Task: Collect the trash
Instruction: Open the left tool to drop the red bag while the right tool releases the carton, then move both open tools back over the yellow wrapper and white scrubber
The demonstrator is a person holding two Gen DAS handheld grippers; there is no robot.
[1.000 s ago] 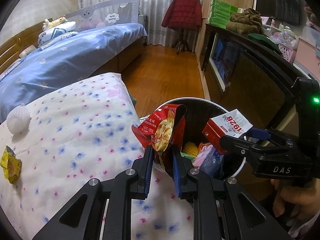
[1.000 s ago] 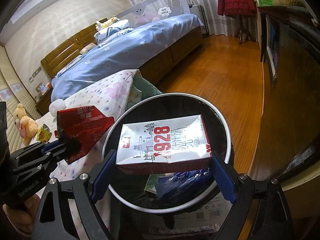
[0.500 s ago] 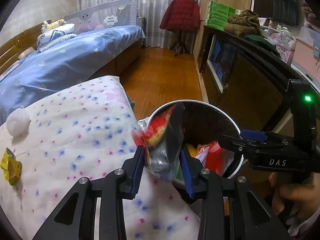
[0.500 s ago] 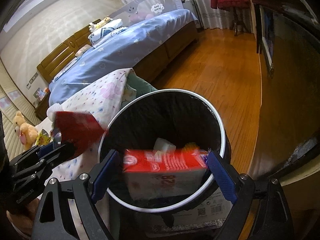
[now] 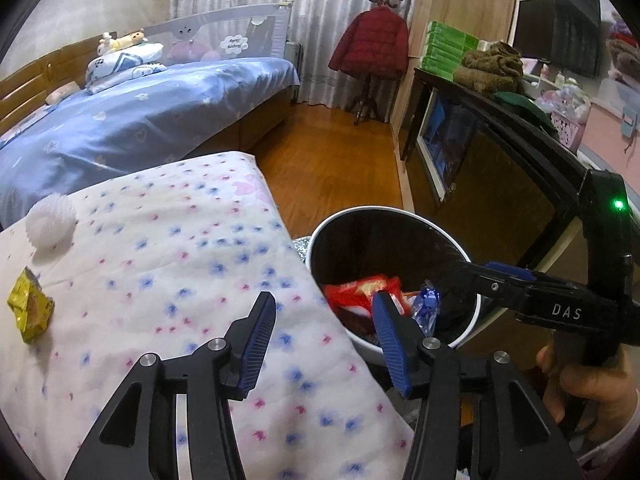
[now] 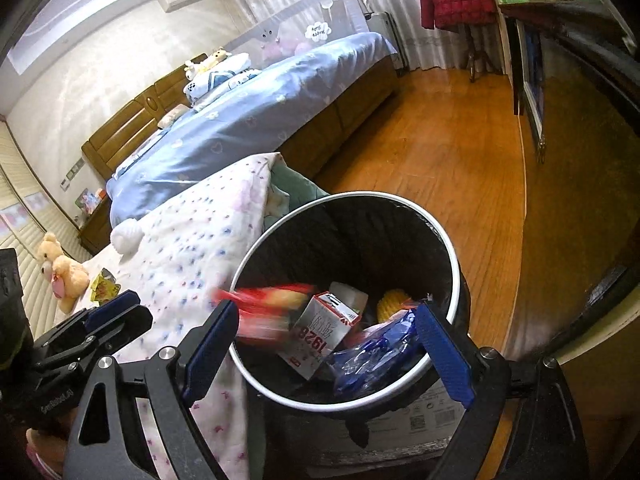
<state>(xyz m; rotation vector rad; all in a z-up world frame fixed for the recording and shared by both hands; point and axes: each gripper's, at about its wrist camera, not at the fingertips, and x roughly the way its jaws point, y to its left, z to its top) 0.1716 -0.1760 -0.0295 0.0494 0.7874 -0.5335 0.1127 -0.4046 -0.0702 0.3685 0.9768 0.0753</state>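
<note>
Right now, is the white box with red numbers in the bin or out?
In. The white box with red numbers lies tipped among wrappers inside the black-lined round bin.

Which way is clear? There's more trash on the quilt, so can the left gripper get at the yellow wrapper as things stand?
Probably yes. The left gripper, jaws just opened and empty, has only bare floral quilt between it and the yellow wrapper.

The left gripper (image 5: 324, 320) is a matte black plastic frame with triangular cut-outs, silver round screws at its pivots and ribbed blue pads lining the jaws. The right gripper (image 6: 326, 334) is built the same; beside its green status light (image 5: 619, 204), white letters read "DAS". A hand (image 5: 592, 384) shows a pale cuff edge at the wrist.
</note>
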